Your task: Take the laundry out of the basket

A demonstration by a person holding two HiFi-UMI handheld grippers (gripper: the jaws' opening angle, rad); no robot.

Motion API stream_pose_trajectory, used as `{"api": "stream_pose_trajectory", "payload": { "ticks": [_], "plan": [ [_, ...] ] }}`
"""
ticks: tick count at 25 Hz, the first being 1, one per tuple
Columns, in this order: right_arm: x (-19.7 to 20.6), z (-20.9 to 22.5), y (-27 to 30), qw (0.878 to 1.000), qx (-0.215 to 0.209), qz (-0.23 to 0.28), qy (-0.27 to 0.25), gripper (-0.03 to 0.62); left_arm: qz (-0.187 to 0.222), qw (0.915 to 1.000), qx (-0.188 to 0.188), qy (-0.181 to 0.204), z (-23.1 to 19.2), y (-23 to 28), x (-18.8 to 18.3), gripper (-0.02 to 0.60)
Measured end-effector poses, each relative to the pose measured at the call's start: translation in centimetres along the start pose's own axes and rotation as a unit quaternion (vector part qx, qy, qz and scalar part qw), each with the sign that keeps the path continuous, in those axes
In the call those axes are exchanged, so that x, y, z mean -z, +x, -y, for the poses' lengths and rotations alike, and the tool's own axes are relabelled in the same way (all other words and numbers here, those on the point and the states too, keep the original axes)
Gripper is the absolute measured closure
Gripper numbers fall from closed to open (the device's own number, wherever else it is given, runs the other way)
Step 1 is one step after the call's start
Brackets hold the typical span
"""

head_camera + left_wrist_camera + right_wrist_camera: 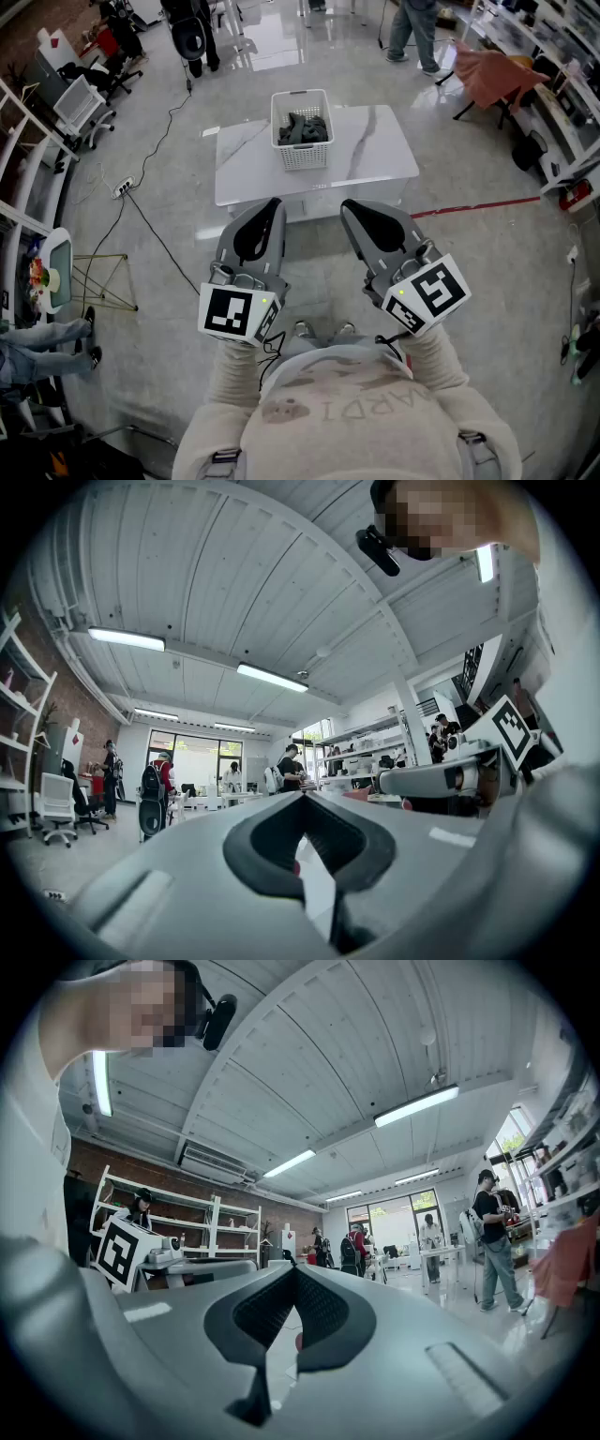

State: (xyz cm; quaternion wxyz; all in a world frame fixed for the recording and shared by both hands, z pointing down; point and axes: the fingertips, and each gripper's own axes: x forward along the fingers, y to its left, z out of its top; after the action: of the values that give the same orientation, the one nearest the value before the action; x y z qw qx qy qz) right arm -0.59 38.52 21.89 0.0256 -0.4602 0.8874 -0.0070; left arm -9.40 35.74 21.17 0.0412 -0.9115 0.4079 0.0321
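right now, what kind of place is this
Most likely a lab or workshop, not a home: tall open shelves, a power strip lying on the glossy floor, and a lone white table holding the laundry basket.

- basket (301, 142) – white plastic lattice, slightly shiny
- laundry (304, 127) – dark grey cloth, matt and soft
- table (375, 155): glossy white top with marble-like veins
- floor (487, 281): polished, pale, reflective
- left gripper (270, 208) and right gripper (352, 210): smooth matt grey plastic, with black finely ribbed pads (323, 1312)
- sweater (356, 422): cream, fleecy cloth
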Motion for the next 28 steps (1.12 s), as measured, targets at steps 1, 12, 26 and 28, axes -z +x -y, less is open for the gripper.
{"api": "stream_pose_trajectory", "payload": {
  "ticks": [1, 12, 26, 28],
  "plan": [
    [-0.1, -0.5, 0.2, 1.000, -0.001, 0.002, 0.002, 0.566, 0.001, 1.0000, 0.005, 0.001, -0.1, -0.3, -0.3, 0.581],
    [-1.0, -3.2, 3.1, 1.000, 0.009, 0.009, -0.001, 0.566, 0.005, 0.9996, 0.028, 0.007, -2.5, -1.8, -1.3, 0.581],
    [-0.6, -4.3, 6.4, 0.999, 0.033, 0.017, 0.004, 0.566, 0.010, 0.9990, 0.043, 0.002, -6.1, -2.5, -0.7, 0.581],
    [-0.5, -4.4, 6.8, 0.999, 0.040, 0.024, 0.006, 0.566, 0.013, 0.9988, 0.047, 0.001, -6.8, -2.5, -0.5, 0.581]
  ]
}}
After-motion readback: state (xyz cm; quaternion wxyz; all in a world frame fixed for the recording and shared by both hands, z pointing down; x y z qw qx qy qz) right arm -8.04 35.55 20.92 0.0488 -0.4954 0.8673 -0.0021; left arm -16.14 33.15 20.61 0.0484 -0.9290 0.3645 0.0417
